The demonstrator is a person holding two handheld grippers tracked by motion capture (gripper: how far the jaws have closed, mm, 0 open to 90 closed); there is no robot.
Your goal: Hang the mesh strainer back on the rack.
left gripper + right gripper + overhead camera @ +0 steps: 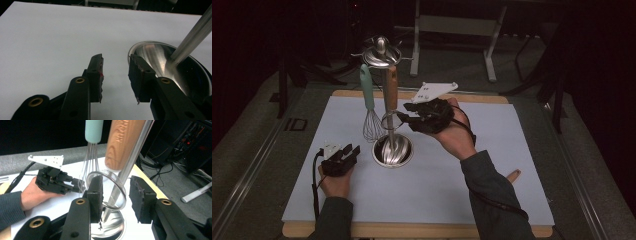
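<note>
Wooden-handled utensil (123, 142) with round metal ring, right claw (115, 195) released around it; left claw (115, 75) released

Overhead view; two close gripper-mounted views

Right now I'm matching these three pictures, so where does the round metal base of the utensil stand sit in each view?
High view: stand base at centre, beside the left gripper.
Left gripper view: base at right, just beyond the right-hand jaw.
Right gripper view: base at bottom centre, between the jaws.
Shared landmark: the stand's metal pole.
</note>
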